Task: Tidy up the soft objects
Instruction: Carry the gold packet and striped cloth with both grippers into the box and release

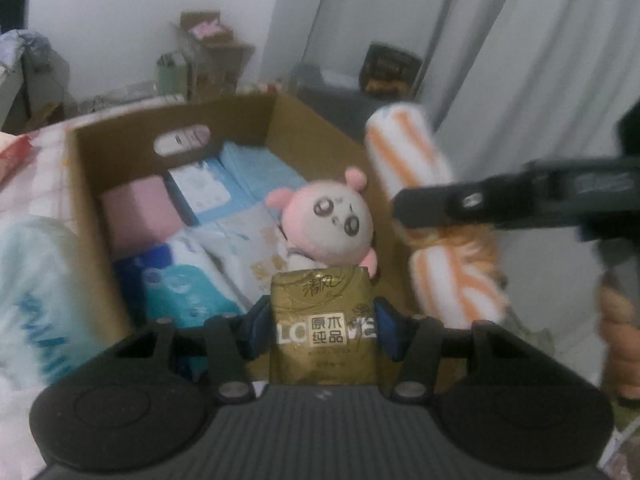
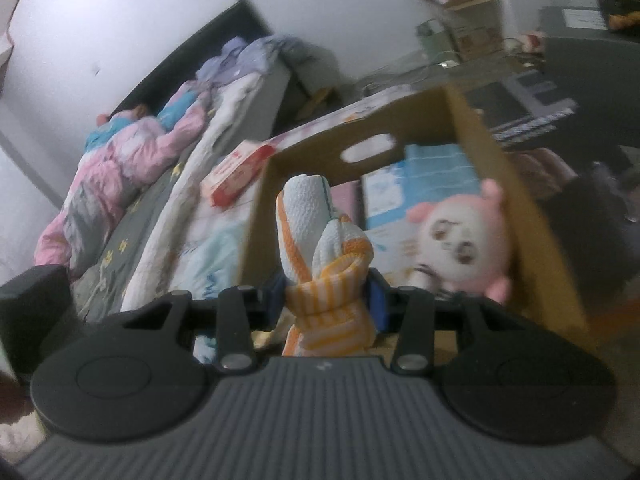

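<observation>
Left hand-held gripper (image 1: 323,320) clamps gold tissue pack (image 1: 323,328); right hand-held gripper (image 2: 327,304) pinches orange-striped towel (image 2: 320,248).

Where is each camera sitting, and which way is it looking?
Left wrist view: sits on the left gripper, looking down along its fingers at the gold tissue pack it grips and into the cardboard box; the right gripper and a hand show at right.
Right wrist view: sits on the right gripper, looking past the orange-striped towel it grips, toward the box and a bed.
Both see: the box, the pink plush toy, the towel.
</observation>
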The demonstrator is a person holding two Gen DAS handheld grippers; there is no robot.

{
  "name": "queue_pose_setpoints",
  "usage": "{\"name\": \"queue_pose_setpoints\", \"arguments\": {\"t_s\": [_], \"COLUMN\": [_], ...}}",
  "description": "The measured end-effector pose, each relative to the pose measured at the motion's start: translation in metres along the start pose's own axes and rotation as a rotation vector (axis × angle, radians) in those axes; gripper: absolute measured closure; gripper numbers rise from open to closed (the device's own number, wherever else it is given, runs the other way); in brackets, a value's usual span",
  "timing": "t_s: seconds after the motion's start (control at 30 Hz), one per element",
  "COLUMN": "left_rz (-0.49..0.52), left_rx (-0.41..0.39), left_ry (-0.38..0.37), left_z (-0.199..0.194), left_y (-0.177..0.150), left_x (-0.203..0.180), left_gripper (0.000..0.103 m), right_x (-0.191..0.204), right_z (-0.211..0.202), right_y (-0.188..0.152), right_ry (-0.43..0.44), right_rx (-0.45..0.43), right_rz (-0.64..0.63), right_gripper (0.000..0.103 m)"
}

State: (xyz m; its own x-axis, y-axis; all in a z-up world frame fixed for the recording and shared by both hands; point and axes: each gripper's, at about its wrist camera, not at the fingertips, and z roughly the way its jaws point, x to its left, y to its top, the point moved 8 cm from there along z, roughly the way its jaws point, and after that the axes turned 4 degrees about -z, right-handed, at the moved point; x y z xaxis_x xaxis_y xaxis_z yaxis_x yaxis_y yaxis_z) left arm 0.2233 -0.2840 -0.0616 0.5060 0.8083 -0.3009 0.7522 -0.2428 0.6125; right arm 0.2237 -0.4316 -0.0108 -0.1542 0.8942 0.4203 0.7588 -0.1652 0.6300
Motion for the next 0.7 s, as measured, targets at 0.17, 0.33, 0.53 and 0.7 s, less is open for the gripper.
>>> {"name": "queue_pose_setpoints", "arguments": {"t_s": [0.17,0.33,0.53,0.7], "left_rz": [0.0,-0.008,-0.032,-0.032], "left_rx": [0.07,0.124,0.124,0.093], "left_ry": [0.033,0.049,0.057,0.047], "left_z": [0.041,0.06,0.059,0.042], "left_y": [-0.01,-0.016,-0.01,-0.006], "left_x": [-0.006,-0.007,-0.003,-0.002], "left_gripper": [0.048,0.049,0.044,0.044], "right_x": [-0.028,-0.045,-0.049,-0.05], "right_z": [-0.006,0.019,0.051,0.072], "right_y": [-0.006,-0.016,-0.02,-0.024], "right_ry": [-0.025,-0.101,-0.154,-0.162], "right_rx": [0.024,0.155,0.298,0.386], "right_rz": [0.009,-0.063,-0.151,-0.184], "right_gripper": [0.061,0.061,0.061,0.061]}}
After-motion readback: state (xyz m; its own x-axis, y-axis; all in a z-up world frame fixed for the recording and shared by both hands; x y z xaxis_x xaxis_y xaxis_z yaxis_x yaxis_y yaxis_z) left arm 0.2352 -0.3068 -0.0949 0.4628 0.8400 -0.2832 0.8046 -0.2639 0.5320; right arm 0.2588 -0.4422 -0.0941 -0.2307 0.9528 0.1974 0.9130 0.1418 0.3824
